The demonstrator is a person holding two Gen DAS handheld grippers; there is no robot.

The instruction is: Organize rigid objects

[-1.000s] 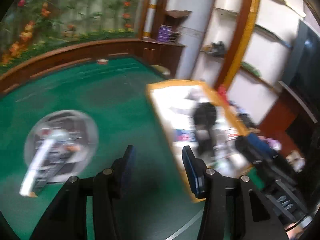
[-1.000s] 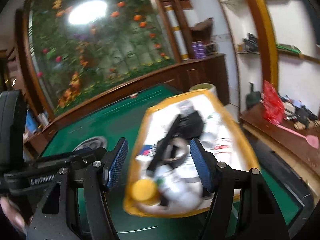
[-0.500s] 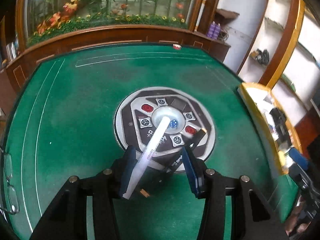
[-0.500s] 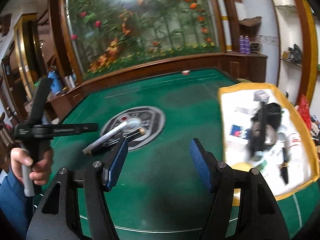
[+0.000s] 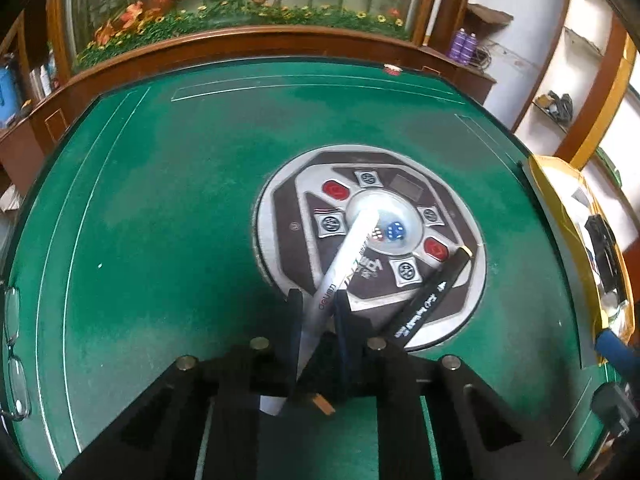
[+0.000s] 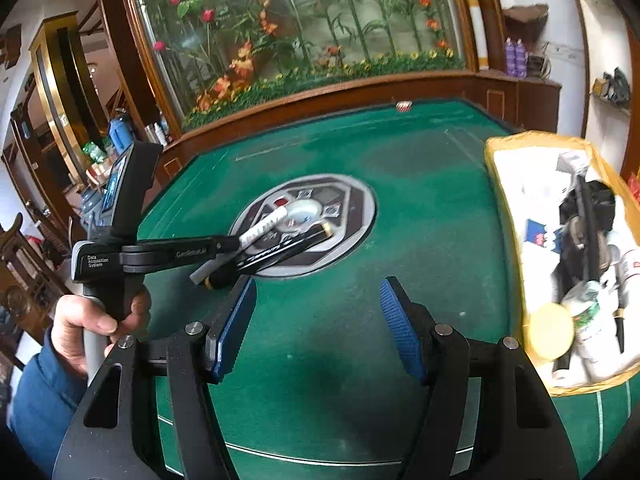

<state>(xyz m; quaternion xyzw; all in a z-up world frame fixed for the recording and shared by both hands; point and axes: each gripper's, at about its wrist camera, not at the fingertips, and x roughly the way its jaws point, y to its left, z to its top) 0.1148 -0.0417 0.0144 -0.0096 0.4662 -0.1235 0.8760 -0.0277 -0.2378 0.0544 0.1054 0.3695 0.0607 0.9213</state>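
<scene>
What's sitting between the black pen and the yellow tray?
Nothing: in the right wrist view only bare green felt separates the black pen from the yellow tray.

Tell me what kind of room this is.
Probably a home game room or parlour: a green felt mahjong table with a central dice console, a wood-framed glass case of flowers, and wall shelves.

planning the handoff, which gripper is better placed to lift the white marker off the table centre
Left. The left gripper is already shut on the white marker, which lies across the round centre panel. The right gripper hangs open over bare green felt, away from both markers.
</scene>
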